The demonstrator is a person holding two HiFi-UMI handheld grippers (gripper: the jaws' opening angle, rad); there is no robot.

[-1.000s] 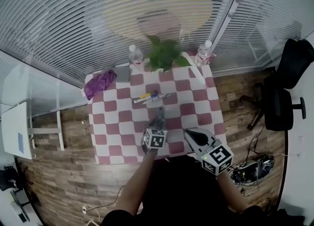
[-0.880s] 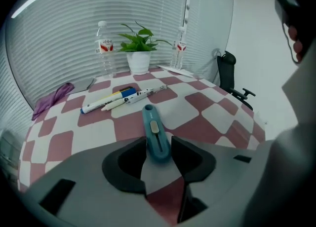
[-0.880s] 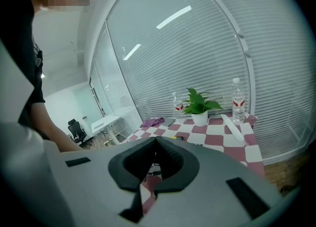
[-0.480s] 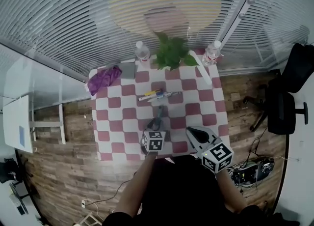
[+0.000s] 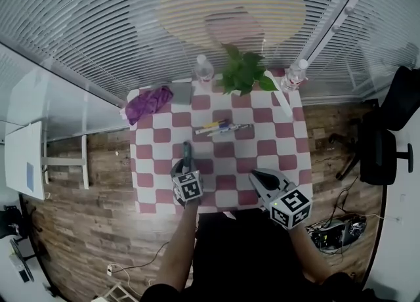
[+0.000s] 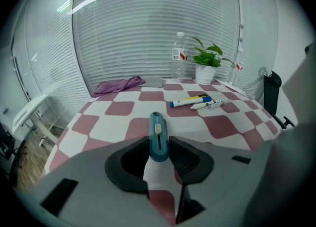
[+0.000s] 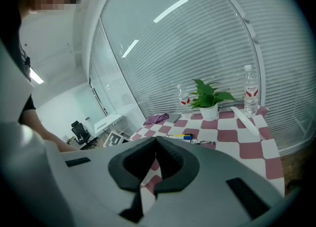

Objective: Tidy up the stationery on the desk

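A teal utility knife (image 6: 158,136) with a white slider sticks out forward from my left gripper (image 6: 159,156). Its jaws have just been closing, and the pads now press on the knife's sides. In the head view the knife (image 5: 187,151) points away over the left half of the checkered table (image 5: 262,146), carried by the left gripper (image 5: 187,164). A blue-and-yellow marker (image 5: 213,125) and a white pen (image 5: 231,128) lie together at mid-table, ahead and to the right of the knife. My right gripper (image 5: 257,177) is shut and empty near the front right edge; its shut jaws show in its own view (image 7: 155,159).
At the table's back edge stand a potted plant (image 5: 244,74) and two water bottles (image 5: 204,71) (image 5: 295,74). A purple cloth (image 5: 149,102) and a grey flat case (image 5: 182,92) lie at the back left, a white strip (image 5: 281,102) at the back right. A black office chair (image 5: 387,130) stands right.
My left gripper has swung to the left over the table with the knife in its jaws, and the jaws have narrowed onto it. The right gripper has barely shifted.
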